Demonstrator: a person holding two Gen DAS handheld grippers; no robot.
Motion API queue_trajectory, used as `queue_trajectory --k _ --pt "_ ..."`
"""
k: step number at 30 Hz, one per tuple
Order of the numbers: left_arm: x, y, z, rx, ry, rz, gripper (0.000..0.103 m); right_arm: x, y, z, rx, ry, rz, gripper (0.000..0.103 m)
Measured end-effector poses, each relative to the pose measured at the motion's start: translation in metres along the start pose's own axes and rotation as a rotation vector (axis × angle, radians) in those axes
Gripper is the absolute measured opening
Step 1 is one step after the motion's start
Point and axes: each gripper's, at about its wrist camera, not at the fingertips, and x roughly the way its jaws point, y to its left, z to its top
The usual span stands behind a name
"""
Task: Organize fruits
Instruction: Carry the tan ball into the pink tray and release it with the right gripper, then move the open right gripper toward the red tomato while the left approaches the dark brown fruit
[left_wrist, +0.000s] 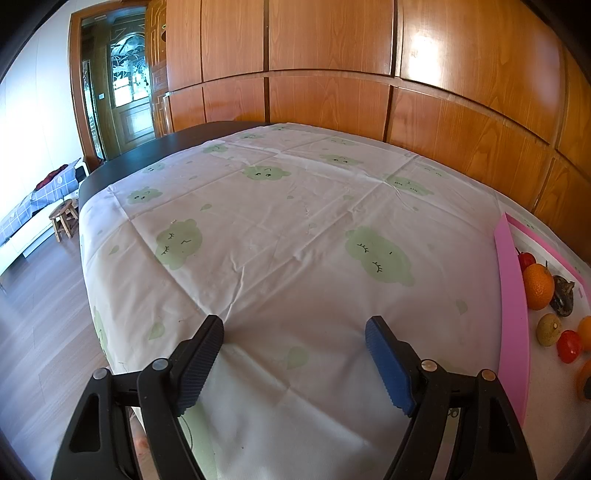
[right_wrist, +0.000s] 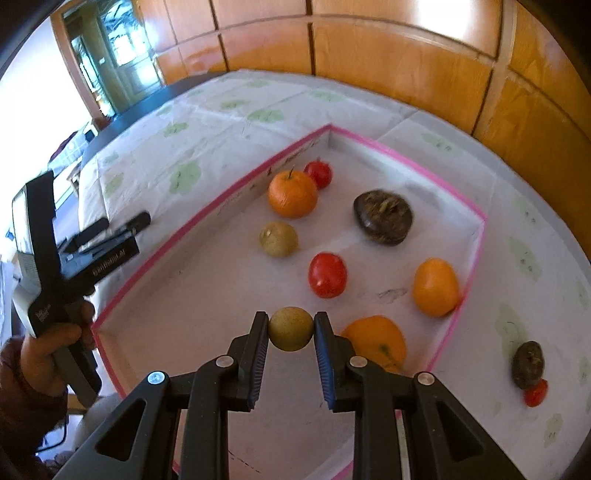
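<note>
Nearest in the right wrist view, the right tool (right_wrist: 291, 328) is clamped on a small yellow-green fruit (right_wrist: 290, 328), held between its pads above the near end of the pink-rimmed box (right_wrist: 476, 266). I judge this fruit is on its way in, not yet set down.

Just beyond and to the right of it, inside the box, lies a large orange fruit (right_wrist: 376, 341), partly hidden by the tool. Farther in are a red fruit (right_wrist: 327, 275), an orange one (right_wrist: 436, 282) by the right wall, a second yellow-green fruit (right_wrist: 278, 238), a dark brown lumpy one (right_wrist: 383, 217), a stemmed orange (right_wrist: 292, 193) and a small red fruit (right_wrist: 318, 173) towards the far corner.

Outside the box, on the cloth-covered desk (right_wrist: 221, 122) to the near right, a small dark fruit (right_wrist: 528, 363) and a small red one (right_wrist: 535, 392) remain, touching or nearly so; the blur there makes it hard to be sure. These two look like what is left.

The left tool (left_wrist: 294, 339) stands open and empty over bare cloth, left of the box, gripped by a hand (right_wrist: 55, 343).

So most of the fruit is gathered: one in transit, apparently two to go.
</note>
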Motion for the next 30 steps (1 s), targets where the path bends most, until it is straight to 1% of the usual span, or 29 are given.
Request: queue_trajectory --k 1,2,3,6,11,17,23,28,30 --pt "0.000 0.000 0.000 0.000 -0.001 0.002 0.080 0.003 0.000 -0.001 -0.008 0.003 -0.023 0.026" --pt "0.000 0.000 0.000 -0.001 -0.001 0.003 0.080 0.004 0.000 -0.001 -0.011 -0.006 -0.028 0.026" --pt "0.000 0.000 0.000 -0.002 -0.001 0.002 0.080 0.003 0.001 -0.001 -0.007 -0.013 -0.023 0.029" --pt "0.000 0.000 0.000 -0.002 0.000 0.002 0.080 -0.001 0.000 -0.002 0.011 -0.023 -0.009 0.031" --pt "0.001 0.001 0.001 0.001 0.005 0.003 0.080 -0.019 0.000 -0.004 0.023 -0.069 0.002 0.033" --pt "0.002 0.002 0.005 0.001 0.035 -0.001 0.081 -0.042 -0.007 -0.009 0.047 -0.118 -0.012 0.033" --pt "0.000 0.003 0.006 0.004 0.057 -0.001 0.083 -0.059 -0.027 -0.015 0.096 -0.142 -0.042 0.033" --pt "-0.006 0.007 0.005 -0.007 0.080 -0.007 0.082 -0.073 -0.052 -0.025 0.138 -0.161 -0.079 0.033" --pt "-0.011 0.009 0.006 -0.008 0.075 -0.006 0.082 -0.080 -0.064 -0.029 0.152 -0.166 -0.103 0.033"
